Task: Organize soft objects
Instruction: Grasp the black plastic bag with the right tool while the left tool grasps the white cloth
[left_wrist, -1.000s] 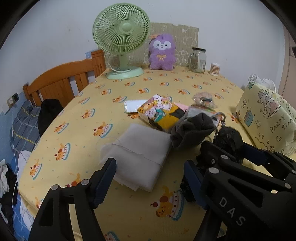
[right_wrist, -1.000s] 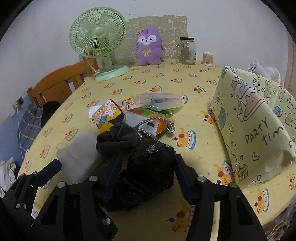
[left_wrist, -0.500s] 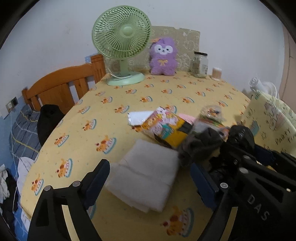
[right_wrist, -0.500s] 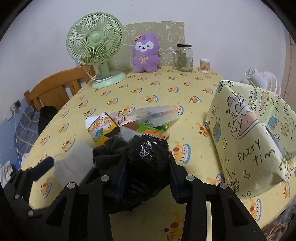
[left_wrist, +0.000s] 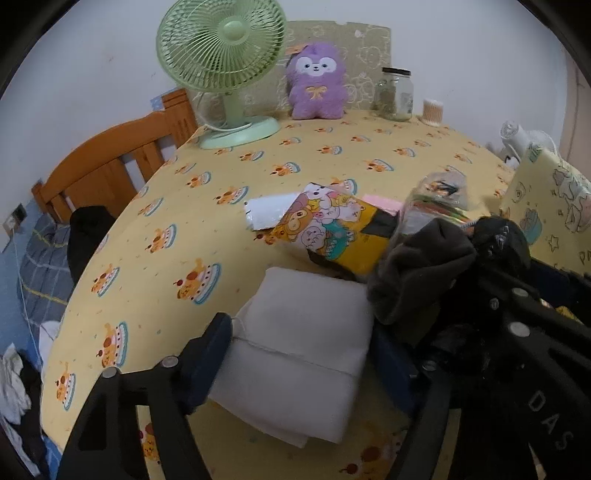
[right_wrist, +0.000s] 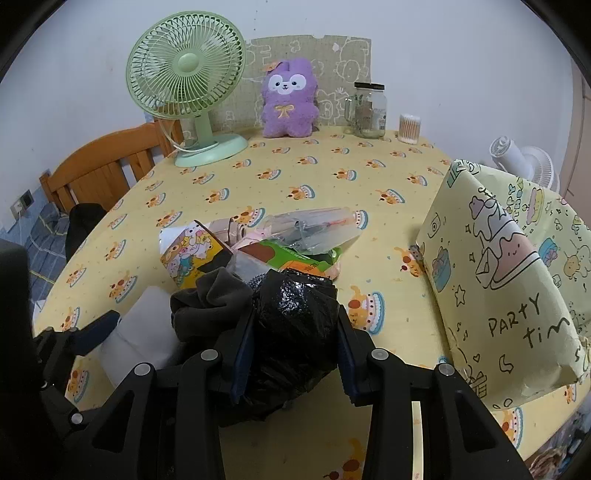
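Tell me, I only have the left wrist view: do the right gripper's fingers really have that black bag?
Observer: Yes. In the right wrist view, the right gripper has its fingers pressed on both sides of the crumpled black bag.
Operator: What is under the clear packet beyond it?
Observer: A green and orange packet lies under the clear packet.
Operator: And the writing on the wrapped box at the right?
Observer: The wrapped box reads "PARTY Tim" on its near face.
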